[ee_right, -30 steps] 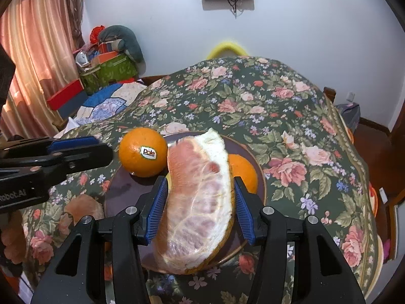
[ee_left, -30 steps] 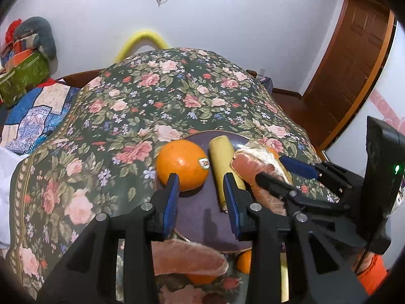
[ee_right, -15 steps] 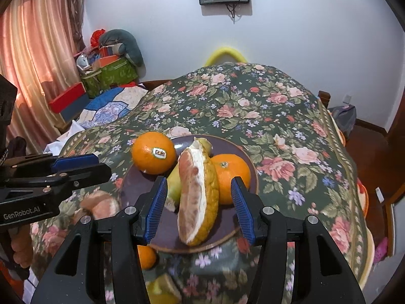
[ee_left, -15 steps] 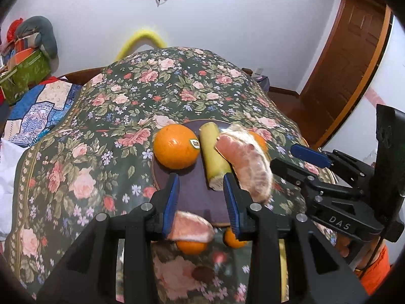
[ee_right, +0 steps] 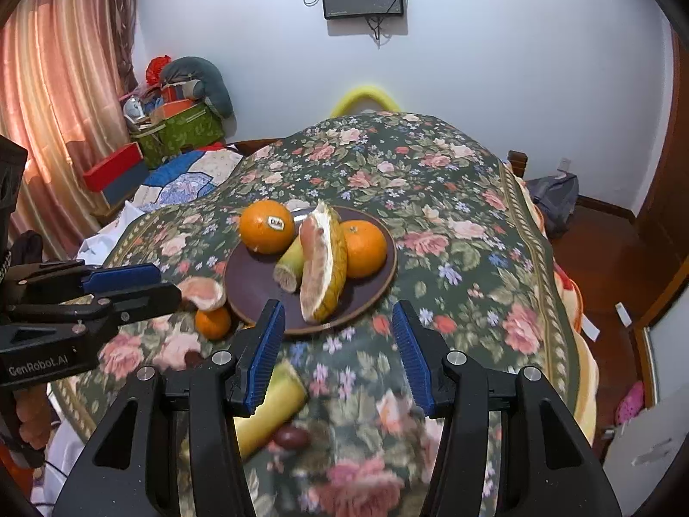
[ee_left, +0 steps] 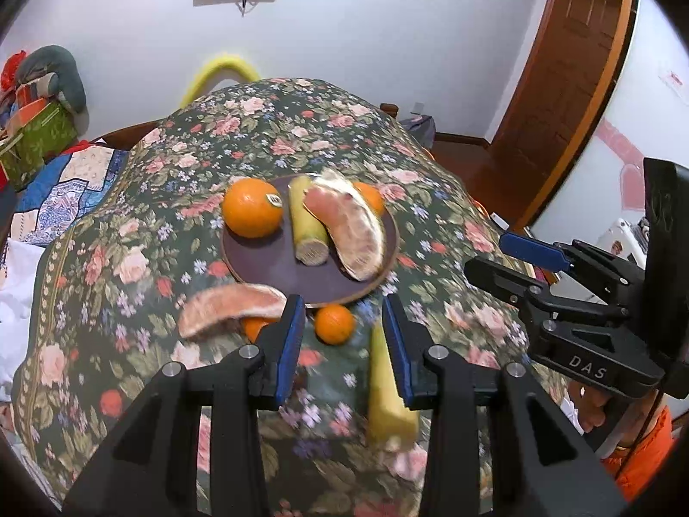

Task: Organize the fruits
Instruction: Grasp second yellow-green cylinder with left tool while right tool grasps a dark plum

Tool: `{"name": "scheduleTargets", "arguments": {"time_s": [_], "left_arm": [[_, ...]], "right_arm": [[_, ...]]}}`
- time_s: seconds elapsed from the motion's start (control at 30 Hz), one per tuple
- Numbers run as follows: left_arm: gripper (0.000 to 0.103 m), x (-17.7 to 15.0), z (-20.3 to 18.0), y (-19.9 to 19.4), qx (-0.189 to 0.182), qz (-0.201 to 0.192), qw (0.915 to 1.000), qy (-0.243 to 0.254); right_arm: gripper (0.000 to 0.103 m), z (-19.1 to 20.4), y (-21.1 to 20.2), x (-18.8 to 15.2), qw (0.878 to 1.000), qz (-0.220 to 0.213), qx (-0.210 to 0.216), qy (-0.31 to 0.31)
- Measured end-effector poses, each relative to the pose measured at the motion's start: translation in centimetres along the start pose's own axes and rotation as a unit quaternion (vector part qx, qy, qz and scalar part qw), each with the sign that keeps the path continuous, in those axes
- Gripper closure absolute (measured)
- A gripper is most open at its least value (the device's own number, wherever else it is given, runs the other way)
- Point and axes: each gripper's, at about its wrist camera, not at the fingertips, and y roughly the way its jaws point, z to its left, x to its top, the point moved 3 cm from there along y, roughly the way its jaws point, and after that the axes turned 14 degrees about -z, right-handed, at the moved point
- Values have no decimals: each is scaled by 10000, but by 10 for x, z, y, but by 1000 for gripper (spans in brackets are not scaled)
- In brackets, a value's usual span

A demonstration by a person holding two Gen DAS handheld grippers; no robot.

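Hovering both tools empty above the fruit

My left tool (ee_left: 340, 336) and right tool (ee_right: 338, 344) are spread, pinching nothing. Beyond them the plate (ee_right: 254, 288) on the floral tabletop (ee_right: 430, 215) carries oranges, banana and pomelo wedge (ee_right: 323, 267); I judge that wedge, leaning on edge, could topple if nudged.

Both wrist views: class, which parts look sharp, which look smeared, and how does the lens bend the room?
Left wrist view: plate fairly sharp, near banana and cloth smeared. Right wrist view: plate fruit crisp, foreground tablecloth blurred. Both: fisheye bulges the table, dark corners.
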Motion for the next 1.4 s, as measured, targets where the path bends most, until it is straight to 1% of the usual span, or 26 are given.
{"name": "scheduleTargets", "arguments": {"time_s": [0.1, 0.2, 0.33, 0.67, 0.77, 0.97, 1.07, 1.13, 1.23, 1.27, 1.3, 1.4], "left_arm": [[66, -10, -9, -5, -29, 67, 10000, 19], [66, -19, -14, -8, 24, 131, 9999, 73], [66, -32, -16, -7, 28, 240, 9997, 45], [65, -59, -8, 6, 83, 610, 9981, -90], [62, -65, -6, 9, 87, 679, 9976, -127], [62, -70, -4, 15, 88, 746, 9970, -185], [61, -71, -5, 19, 73, 766, 9968, -198], [61, -69, -6, 20, 63, 766, 9969, -179], [61, -68, -8, 24, 49, 771, 9969, -156], [61, -67, -9, 25, 48, 774, 9969, -151], [61, -66, -10, 27, 41, 775, 9969, -147], [61, -64, -14, 32, 15, 783, 9968, -135]], "right_arm": [[54, 2, -9, -8, 10000, 31, -26, -45], [54, 4, -14, -17, 9999, 108, -22, -79], [54, 8, -17, -31, 9996, 232, -20, -133], [54, 14, -5, -72, 9974, 703, 127, -23], [54, 16, -2, -80, 9967, 787, 187, 16], [54, 21, 8, -90, 9953, 914, 317, 8], [55, 21, 15, -92, 9952, 931, 295, -36], [59, 22, 18, -93, 9954, 912, 279, -60], [69, 23, 19, -92, 9952, 898, 369, -82], [75, 24, 20, -92, 9951, 891, 419, -85], [78, 24, 20, -92, 9950, 891, 446, -96], [78, 24, 19, -92, 9953, 835, 479, -104]]}}
